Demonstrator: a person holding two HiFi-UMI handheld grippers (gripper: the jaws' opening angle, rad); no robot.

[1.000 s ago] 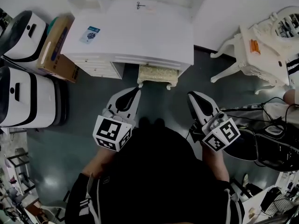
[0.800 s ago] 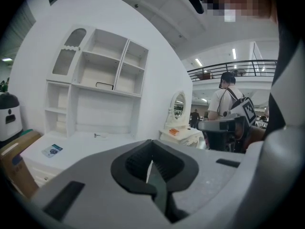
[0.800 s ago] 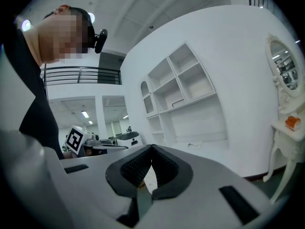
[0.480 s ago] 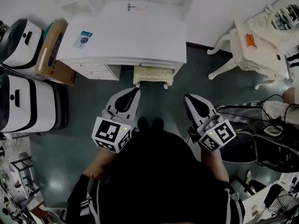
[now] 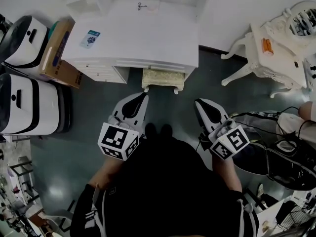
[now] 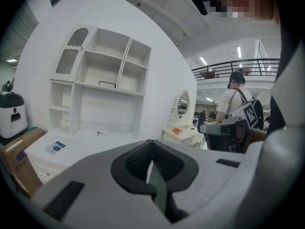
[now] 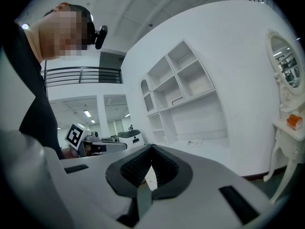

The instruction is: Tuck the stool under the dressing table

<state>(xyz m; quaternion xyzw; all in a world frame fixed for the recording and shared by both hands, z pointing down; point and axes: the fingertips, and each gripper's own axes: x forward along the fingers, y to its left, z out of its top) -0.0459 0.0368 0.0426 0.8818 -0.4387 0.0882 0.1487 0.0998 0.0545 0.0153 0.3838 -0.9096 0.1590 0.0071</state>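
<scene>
Your stool (image 5: pixel 163 78) sits mostly under the dressing table (image 5: pixel 143 38), with only its front edge showing past the table's front. Your left gripper (image 5: pixel 142 98) and right gripper (image 5: pixel 200 103) are both closed and empty, clear of the table, so little seems left to do.

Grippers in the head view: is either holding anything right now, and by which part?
Nothing is held. The left gripper and the right gripper both have jaws closed on nothing, clear of the stool partly under the dressing table.

Worktop (image 5: pixel 148 33): white. Stool (image 5: pixel 163 77): cream, speckled seat. Floor (image 5: pixel 98 127): dark grey-green. Box (image 5: pixel 55 51): brown. Left claw (image 5: pixel 144 97), right claw (image 5: pixel 198 103): white, black pads, black-and-white square markers.
</scene>
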